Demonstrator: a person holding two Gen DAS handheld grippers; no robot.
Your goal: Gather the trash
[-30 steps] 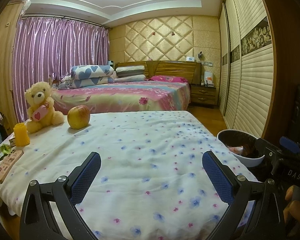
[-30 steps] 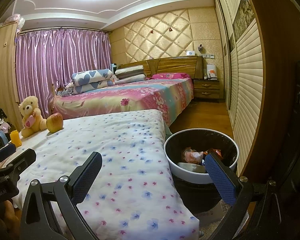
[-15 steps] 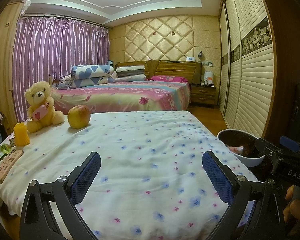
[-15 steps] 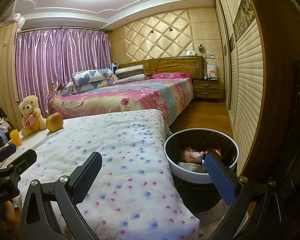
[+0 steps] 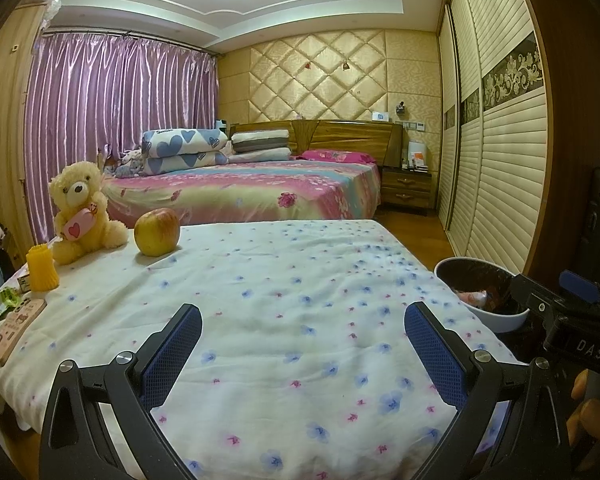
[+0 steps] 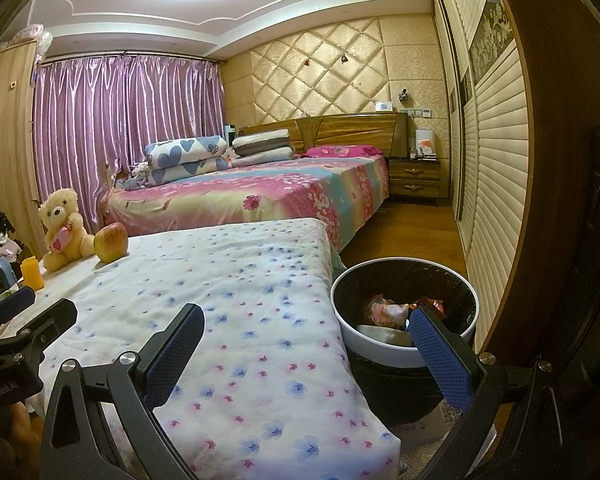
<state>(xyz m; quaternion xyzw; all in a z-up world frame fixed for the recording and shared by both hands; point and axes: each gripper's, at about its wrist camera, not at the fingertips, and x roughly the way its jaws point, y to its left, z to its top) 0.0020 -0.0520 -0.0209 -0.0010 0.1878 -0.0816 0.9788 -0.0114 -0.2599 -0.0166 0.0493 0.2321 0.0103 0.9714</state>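
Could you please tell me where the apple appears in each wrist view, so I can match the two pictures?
Left wrist: apple, left of centre, on the floral sheet.
Right wrist: apple, far left, smaller.
Shared landmark: teddy bear, just left of it in both.

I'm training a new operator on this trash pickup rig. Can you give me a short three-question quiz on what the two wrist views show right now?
1. True or false: the left claw is shut on a wrapper.
2. Which item sits closest to the teddy bear on the floral sheet? A) apple B) trash bin C) pink pillow
3. Fill in: the trash bin stands on the floor beside the sheet's ____ edge, as seen from the right wrist view.

Key: 1. False; both the left claw and the right claw are open and hold nothing. 2. A. 3. Right.
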